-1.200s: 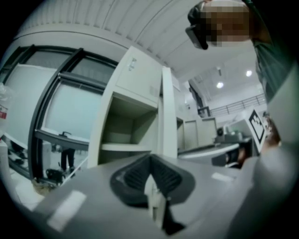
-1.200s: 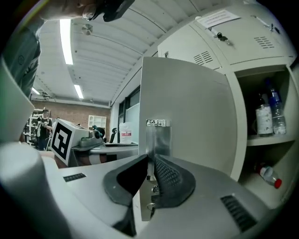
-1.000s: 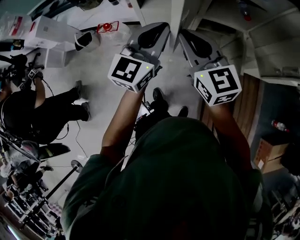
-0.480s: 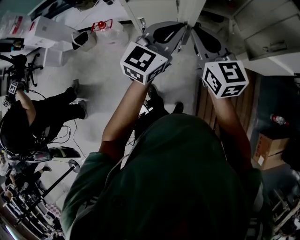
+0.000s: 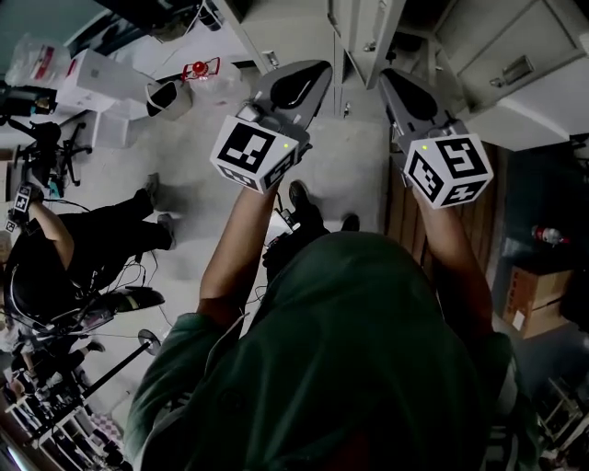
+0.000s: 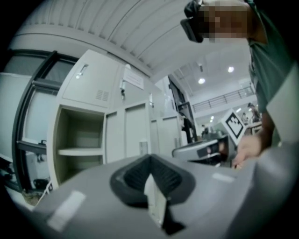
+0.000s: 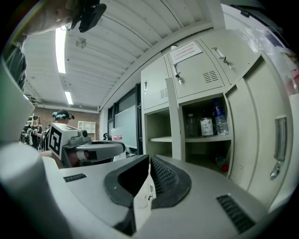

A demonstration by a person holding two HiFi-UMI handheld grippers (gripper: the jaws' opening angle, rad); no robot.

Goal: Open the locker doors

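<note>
Pale grey metal lockers run along the top edge of the head view, straight ahead of both grippers. In the right gripper view the small upper doors, with vent slots and a paper notice above them, are closed. Two compartments beneath them stand open, and a tall door with a long handle at the right edge is closed. Bottles stand on the shelf of the nearer open compartment. The left gripper view shows another open compartment with one shelf, beside closed doors. The left gripper is clenched, its ribbed pads meeting with nothing between them, and it is held apart from the lockers. The right gripper is clenched the same way and grips nothing. The two are raised side by side. Down on the floor to the left a person in black sits among cables, with white boxes and a red object beyond. A cardboard box lies to the right, past a brown wooden panel.
</note>
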